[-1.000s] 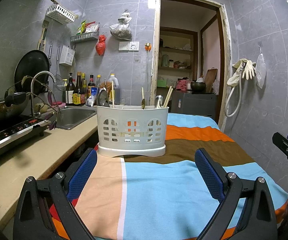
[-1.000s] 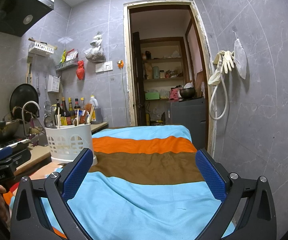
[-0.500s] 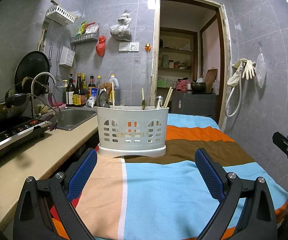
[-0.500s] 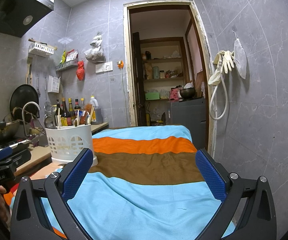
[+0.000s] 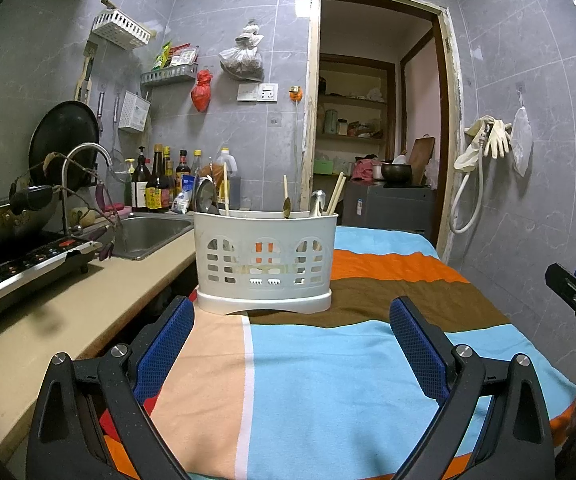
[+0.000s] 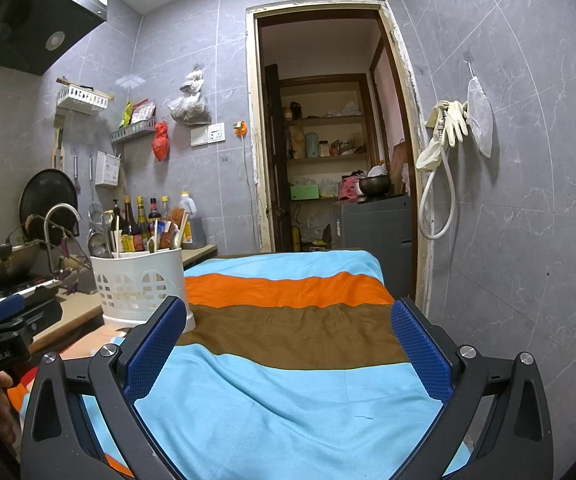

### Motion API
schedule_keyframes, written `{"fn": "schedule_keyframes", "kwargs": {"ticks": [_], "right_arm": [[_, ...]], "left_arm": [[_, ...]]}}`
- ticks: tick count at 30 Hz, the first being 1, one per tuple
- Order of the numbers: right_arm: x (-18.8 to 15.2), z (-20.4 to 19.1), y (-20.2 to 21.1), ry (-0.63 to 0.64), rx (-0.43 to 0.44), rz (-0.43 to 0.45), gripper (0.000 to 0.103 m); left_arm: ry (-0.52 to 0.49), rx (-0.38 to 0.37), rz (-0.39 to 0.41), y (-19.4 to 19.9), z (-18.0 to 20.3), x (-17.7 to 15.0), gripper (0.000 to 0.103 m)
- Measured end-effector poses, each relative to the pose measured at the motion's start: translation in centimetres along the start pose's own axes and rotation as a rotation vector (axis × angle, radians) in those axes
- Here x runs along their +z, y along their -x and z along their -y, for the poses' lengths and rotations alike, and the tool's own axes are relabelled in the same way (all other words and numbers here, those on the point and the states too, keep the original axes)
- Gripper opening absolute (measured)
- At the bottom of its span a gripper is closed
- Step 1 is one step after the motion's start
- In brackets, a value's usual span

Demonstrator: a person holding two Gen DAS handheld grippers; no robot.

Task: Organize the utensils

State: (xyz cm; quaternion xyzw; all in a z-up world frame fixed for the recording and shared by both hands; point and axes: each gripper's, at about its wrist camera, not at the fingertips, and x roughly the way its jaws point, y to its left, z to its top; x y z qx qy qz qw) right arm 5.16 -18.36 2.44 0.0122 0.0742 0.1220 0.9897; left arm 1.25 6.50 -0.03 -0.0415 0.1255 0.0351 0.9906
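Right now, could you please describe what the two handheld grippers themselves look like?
Both look alike: the left gripper and right gripper have matte black angular linkage arms with silver round pivot screws, and two fingers faced with blue cross-hatched pads. Seen from the right wrist view, the left gripper's black body carries white "GenRobot.AI" lettering and a blue part.

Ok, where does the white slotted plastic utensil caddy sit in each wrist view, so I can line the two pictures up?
Left wrist view: the white slotted plastic utensil caddy stands centre frame, straight ahead between the open fingers, on the striped cloth.
Right wrist view: the caddy sits at left, partly behind the left fingertip.
Shared landmark: the open wooden-framed doorway behind it.
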Motion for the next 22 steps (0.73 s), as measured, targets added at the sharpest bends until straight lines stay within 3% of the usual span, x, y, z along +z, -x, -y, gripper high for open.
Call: {"fn": "schedule_keyframes", "kwargs": {"ticks": [22], "right_arm": [[-0.06, -0.04, 0.03, 0.0, 0.0, 0.001, 0.103]], "left_arm": [[0.019, 0.046, 0.027, 0.21, 0.75, 0.13, 0.096]]}}
